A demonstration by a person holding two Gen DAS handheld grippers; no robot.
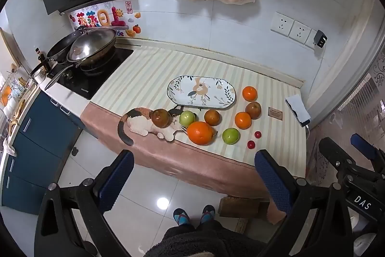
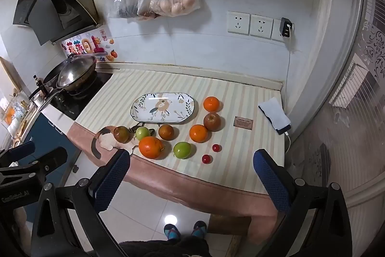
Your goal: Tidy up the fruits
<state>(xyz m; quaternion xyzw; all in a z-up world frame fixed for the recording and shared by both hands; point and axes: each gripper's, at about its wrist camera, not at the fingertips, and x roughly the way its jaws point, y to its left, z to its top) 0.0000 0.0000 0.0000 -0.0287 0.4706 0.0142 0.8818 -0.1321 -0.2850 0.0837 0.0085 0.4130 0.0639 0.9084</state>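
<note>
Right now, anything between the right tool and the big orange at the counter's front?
Nothing visible. The right tool hangs open over the floor before the counter edge, and the big orange sits near that edge, unobstructed.

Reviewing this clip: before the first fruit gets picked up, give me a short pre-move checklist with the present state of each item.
1. Left gripper open and empty: ok, jaws wide, nothing between them.
2. Right gripper open and empty: ok, same.
3. Oval plate free to receive fruit: ok, nothing lies on it.
4. Fruit all on the striped mat, none at the edge: ok, though the large orange sits nearest the front.
5. Two small red fruits apart from the rest: ok, clear space around each.
6. Brown fruit steady on the cat-shaped mat: cannot tell.
</note>
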